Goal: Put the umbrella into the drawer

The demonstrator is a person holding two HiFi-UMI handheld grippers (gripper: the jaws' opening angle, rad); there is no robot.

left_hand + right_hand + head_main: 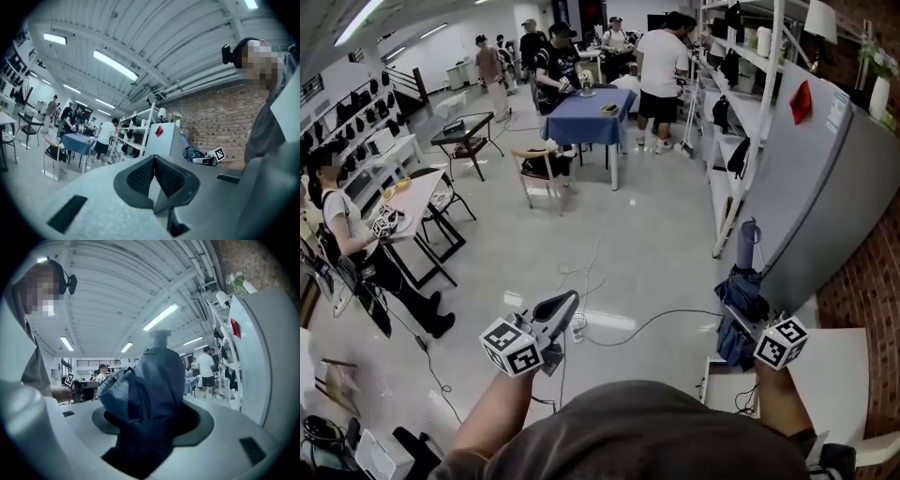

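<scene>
Umbrella [739, 302], blue and folded, is clamped in my right gripper [746, 345]. Its cloth is bunched between the jaws and its grey end points up and away from me, above the floor just beside a tall white cabinet [830, 197]. My left gripper [566, 303] is empty, its jaws closed pad to pad, held level out in front and well apart from the umbrella.

I judge this to be the carrying step: the umbrella is picked up but not stowed. No view shows me a drawer, so the next move calls for finding it. The free left gripper looks like the one to pull it open if it is shut.

A white tabletop [839, 375] lies close under my right hand, and the umbrella's loose folds could catch its edge. Cables [661, 322] trail across the floor ahead, and a shelving rack [741, 112] stands beyond the cabinet. Farther off are a chair [544, 173], a blue table [586, 117] and several people.
</scene>
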